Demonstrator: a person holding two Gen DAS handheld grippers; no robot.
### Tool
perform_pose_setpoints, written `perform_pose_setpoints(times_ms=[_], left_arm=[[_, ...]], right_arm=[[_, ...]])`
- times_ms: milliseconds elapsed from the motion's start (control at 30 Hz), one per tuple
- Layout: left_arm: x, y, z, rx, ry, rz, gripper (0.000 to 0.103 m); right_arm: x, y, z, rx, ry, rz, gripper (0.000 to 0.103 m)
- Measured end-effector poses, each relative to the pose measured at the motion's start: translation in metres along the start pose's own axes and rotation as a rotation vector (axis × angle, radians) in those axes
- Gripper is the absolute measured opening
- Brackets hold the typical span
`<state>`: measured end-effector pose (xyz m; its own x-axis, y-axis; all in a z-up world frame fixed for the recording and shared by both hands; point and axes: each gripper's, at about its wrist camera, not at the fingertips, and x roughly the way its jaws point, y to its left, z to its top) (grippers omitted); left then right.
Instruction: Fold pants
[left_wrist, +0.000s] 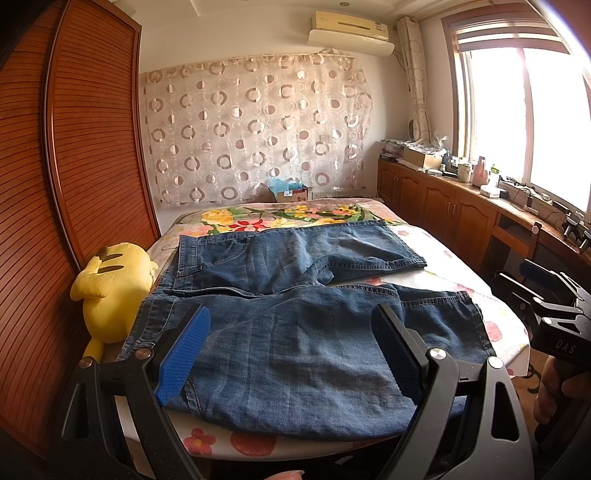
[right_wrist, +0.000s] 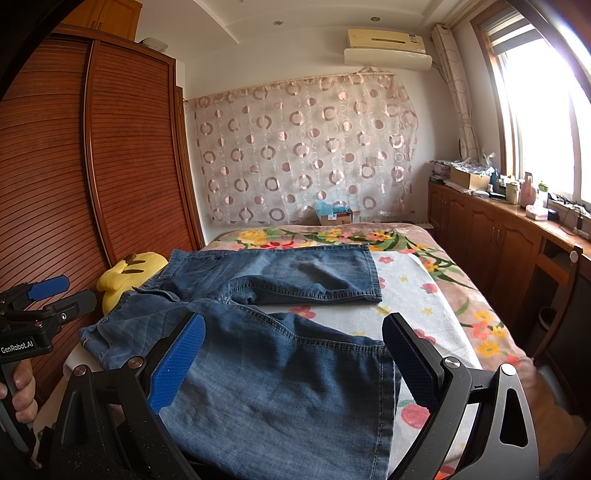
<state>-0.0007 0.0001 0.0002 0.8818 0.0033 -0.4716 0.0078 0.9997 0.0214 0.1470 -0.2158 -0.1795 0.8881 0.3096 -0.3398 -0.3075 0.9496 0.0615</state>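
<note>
**A:** What did the left wrist view show?

**B:** A pair of faded blue denim pants (left_wrist: 295, 314) lay spread flat on a bed with a white floral-print cover (left_wrist: 454, 288), waistband toward the left, both legs running right, the far leg apart from the near one. The left gripper (left_wrist: 295, 350), black with ribbed blue pads, hovered over the near leg by the waistband, its jaws wide apart and holding nothing. A yellow plush toy (left_wrist: 110, 284) sat at the bed's left edge, against a slatted brown wooden wardrobe (left_wrist: 74, 166). At the right edge, the black right gripper (left_wrist: 546, 306) appeared beyond the bed's corner, gripped by a hand (left_wrist: 554, 387); its jaws could not be made out from there.

**A:** And the right wrist view?

**B:** The same pants (right_wrist: 277, 369) on the bed (right_wrist: 424, 295), the near leg's hem lying between the fingers of the right gripper (right_wrist: 295, 365), whose jaws stood wide and empty above the cloth. The left gripper (right_wrist: 44, 306) showed at the left, near the waistband, held by a hand (right_wrist: 18, 391). The plush toy (right_wrist: 125, 273) lay beside the wardrobe (right_wrist: 110, 147). A sheer circle-patterned curtain (right_wrist: 303, 155) hung on the far wall, and a wooden surface (right_wrist: 517, 210) under the window carried clutter.
</note>
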Motion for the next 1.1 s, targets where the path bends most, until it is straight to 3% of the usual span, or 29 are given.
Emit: perform_pose_setpoints(times_ms=[567,1100], left_arm=[[0.002,0.005,-0.001,0.000,0.005,-0.004,0.090],[0.043,0.027,-0.024,-0.004,0.155,-0.022,0.089]], right_arm=[[0.000,0.001,0.000,0.000,-0.003,-0.001,0.097],[0.019,-0.017,-0.001,0.009,0.066,0.000,0.097]])
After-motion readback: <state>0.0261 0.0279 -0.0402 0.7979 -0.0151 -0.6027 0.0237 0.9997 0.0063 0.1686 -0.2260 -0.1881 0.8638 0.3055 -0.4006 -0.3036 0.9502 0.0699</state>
